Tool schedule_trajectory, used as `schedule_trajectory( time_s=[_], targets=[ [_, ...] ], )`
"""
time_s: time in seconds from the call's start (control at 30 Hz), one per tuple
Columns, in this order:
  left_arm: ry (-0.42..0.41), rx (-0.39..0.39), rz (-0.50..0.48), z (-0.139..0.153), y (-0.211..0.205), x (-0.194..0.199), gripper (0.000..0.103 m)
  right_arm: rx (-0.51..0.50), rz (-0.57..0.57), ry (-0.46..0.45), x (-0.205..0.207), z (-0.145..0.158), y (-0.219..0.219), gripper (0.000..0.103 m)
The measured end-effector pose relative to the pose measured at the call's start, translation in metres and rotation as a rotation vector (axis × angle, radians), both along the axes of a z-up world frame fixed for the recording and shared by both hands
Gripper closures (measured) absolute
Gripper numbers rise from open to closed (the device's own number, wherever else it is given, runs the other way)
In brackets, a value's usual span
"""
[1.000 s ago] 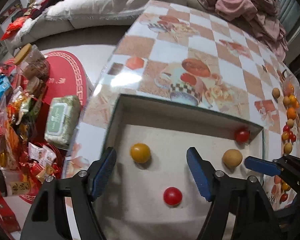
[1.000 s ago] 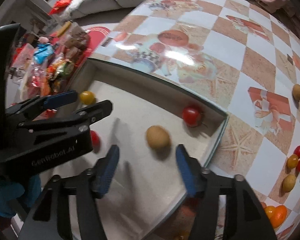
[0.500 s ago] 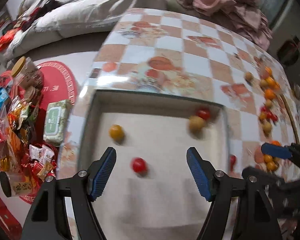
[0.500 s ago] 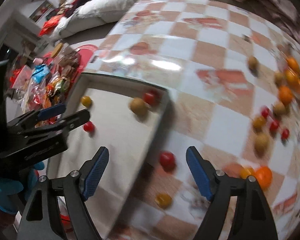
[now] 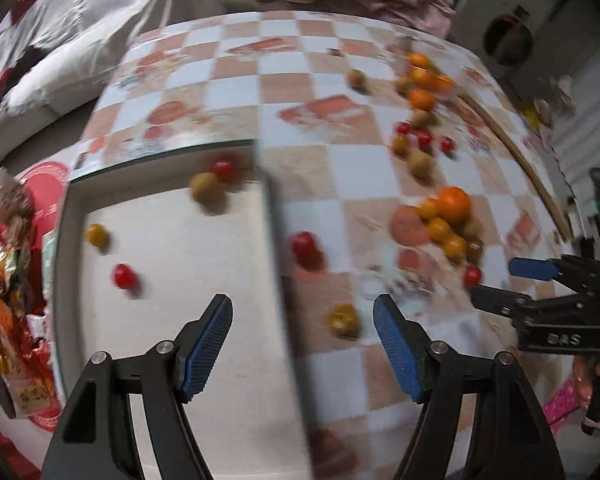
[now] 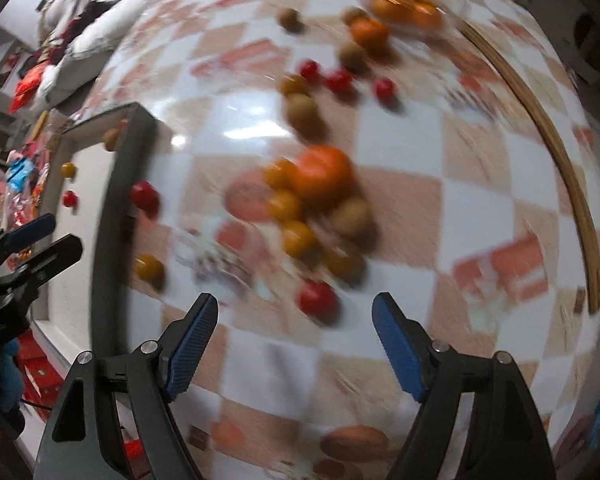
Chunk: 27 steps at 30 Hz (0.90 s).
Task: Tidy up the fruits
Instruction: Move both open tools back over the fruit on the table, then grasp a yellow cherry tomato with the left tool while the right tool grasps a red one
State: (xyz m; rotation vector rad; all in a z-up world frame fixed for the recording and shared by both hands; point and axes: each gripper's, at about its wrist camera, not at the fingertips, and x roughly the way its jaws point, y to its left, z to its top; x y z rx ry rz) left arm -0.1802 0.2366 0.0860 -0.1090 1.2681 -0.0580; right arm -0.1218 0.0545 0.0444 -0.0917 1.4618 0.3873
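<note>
four small round fruits sit in the grey shallow tray; many litter the desk at two o'clock; left gripper and right gripper both gape empty.

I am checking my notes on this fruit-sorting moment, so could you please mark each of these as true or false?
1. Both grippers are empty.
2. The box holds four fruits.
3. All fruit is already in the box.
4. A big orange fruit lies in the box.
1. True: the left gripper and the right gripper stand open, nothing between the pads.
2. True: the box holds two red tomatoes, a yellow one and a brownish one.
3. False: many fruits lie on the checkered tablecloth, including a red tomato ahead of the right gripper.
4. False: the big orange fruit lies on the tablecloth.
</note>
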Motion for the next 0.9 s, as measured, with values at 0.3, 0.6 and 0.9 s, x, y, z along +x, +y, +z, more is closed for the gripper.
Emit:
schedule_trajectory(
  time_s=[0.3,0.6,0.9],
  targets=[
    [0.004,0.031,-0.082,-0.018,-0.055,-0.004,0.029,-0.001,-0.065,0.023,-0.002,-0.012,-0.037,0.021],
    [0.057,0.083,-0.071,-0.047,-0.059,0.001,0.029,0.033,-0.064,0.039,0.003,-0.017,-0.039,0.021],
    [0.107,0.113,-0.067,-0.065,-0.057,0.002,0.029,0.052,-0.012,0.059,0.005,-0.025,-0.016,0.043]
  ],
)
